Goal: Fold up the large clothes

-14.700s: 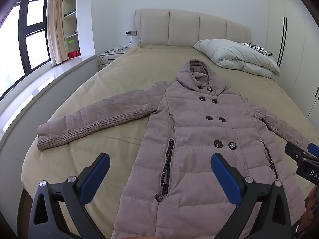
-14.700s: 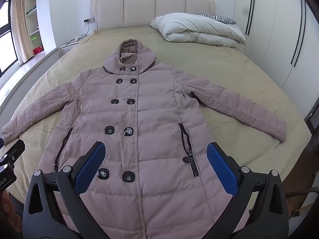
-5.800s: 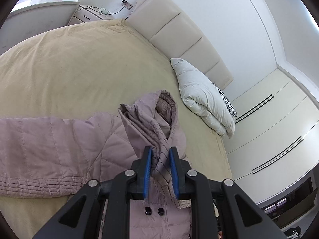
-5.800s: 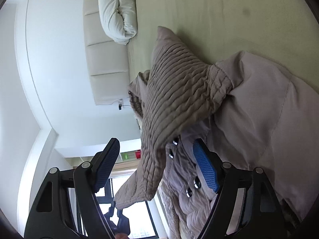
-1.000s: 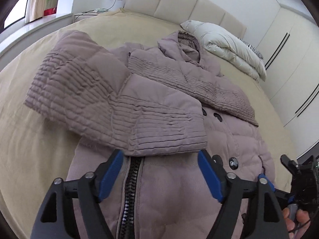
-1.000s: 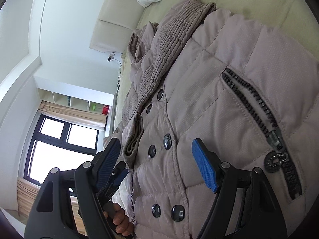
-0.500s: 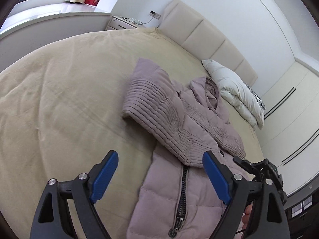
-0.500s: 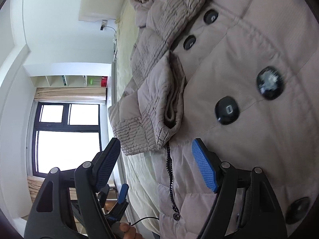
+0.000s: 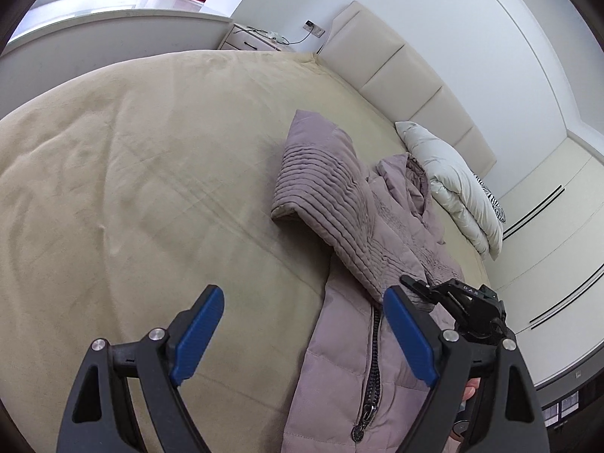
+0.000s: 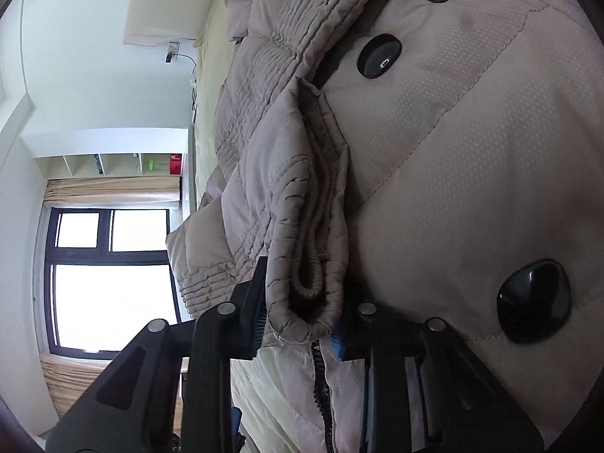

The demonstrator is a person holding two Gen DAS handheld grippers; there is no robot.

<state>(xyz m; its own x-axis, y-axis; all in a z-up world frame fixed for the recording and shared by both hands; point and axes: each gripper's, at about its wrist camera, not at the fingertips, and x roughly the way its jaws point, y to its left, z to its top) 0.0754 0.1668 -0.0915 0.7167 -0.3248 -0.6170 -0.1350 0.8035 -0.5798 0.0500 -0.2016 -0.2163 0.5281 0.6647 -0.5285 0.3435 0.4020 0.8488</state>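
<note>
A mauve quilted hooded coat (image 9: 339,355) lies on the beige bed (image 9: 151,173), its sleeves folded across the front. My left gripper (image 9: 302,336) is open and empty, hovering over the bed by the coat's left edge. The left sleeve (image 9: 324,196) bends back over the coat's body. My right gripper (image 10: 302,328) is shut on that sleeve's cuff (image 10: 302,264), next to the coat's black buttons (image 10: 532,305); it also shows in the left wrist view (image 9: 456,298) at the cuff.
A white folded duvet (image 9: 453,188) lies by the padded headboard (image 9: 396,71). A nightstand (image 9: 256,37) and window ledge stand at the left. White wardrobes (image 9: 547,245) line the right wall. The window (image 10: 109,275) shows in the right wrist view.
My right gripper has moved onto the left sleeve's cuff and shut on it. My left gripper has drawn back to the left, over the bed.
</note>
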